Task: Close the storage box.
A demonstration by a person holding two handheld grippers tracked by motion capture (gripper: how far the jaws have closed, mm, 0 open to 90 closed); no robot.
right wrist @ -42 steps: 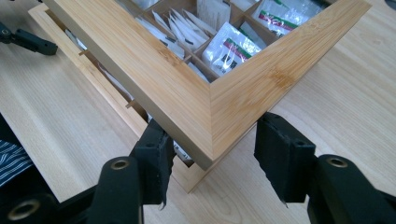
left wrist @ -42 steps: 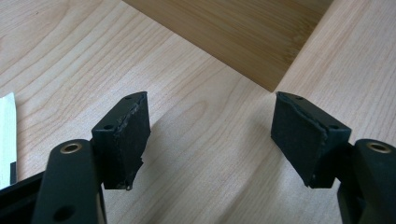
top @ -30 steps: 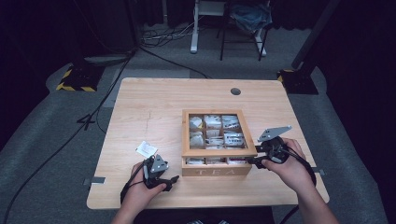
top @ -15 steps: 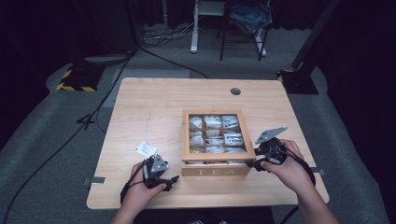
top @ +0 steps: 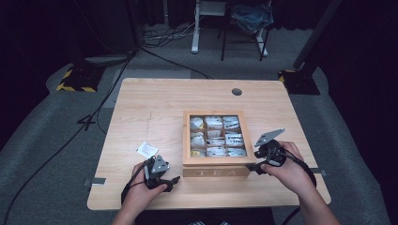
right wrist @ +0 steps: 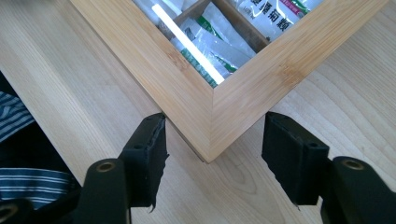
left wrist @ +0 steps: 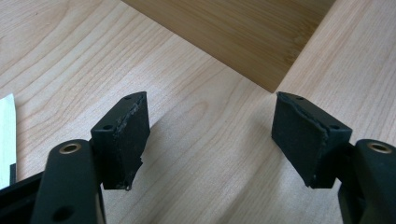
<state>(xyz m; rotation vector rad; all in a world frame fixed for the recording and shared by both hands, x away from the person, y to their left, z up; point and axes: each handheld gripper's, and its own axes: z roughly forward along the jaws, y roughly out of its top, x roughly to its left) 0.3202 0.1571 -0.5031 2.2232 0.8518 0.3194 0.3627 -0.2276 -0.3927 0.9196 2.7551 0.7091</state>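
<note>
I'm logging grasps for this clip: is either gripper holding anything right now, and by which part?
Nothing is held. The right gripper, its jaws just opening, straddles the tea box near corner without pressing it. The left gripper is open over bare table.

One desk carries one wooden tea box, which sits toward the desk's 5 o'clock. The box holds nine compartments in three rows of three, each with tea packets inside; their exact number cannot be told. One loose tea packet lies on the desk at the box's 9 o'clock. Two claws are there: the left claw and the right claw. The desk has one round hole at its 1 o'clock.
</note>
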